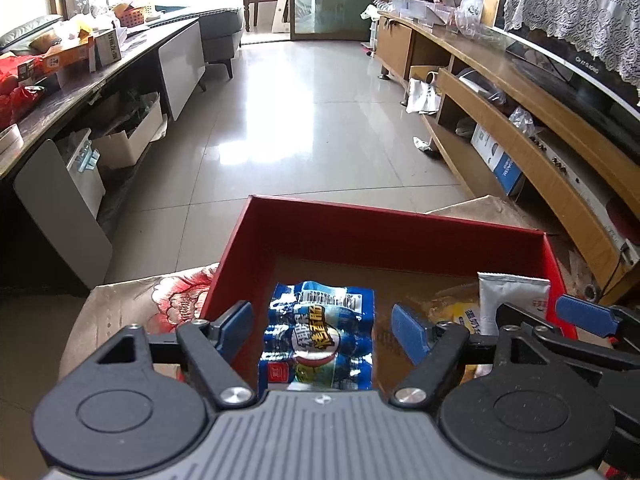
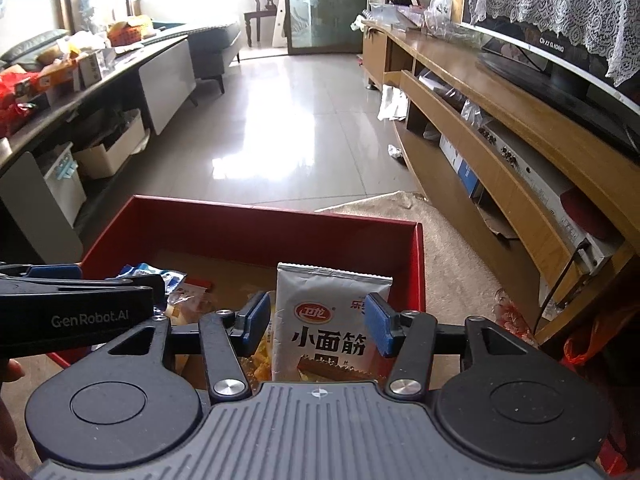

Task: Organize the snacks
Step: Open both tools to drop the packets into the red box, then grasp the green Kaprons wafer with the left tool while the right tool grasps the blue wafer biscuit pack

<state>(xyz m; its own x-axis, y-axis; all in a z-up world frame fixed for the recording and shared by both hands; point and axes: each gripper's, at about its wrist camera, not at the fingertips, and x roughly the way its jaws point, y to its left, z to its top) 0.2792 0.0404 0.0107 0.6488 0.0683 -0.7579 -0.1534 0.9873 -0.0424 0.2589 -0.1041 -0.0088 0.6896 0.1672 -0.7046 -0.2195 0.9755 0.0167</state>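
Your left gripper (image 1: 322,330) hangs spread wide over the red box (image 1: 372,236), its pads either side of the blue packet (image 1: 320,340) but clear of it; the packet lies flat on the box floor; your right gripper (image 2: 316,326) is likewise agape, pads flanking the white packet (image 2: 330,332) without touching; that packet sits in the box's right corner over a yellow snack (image 2: 260,354); the box rests on a floral cloth (image 1: 176,296).
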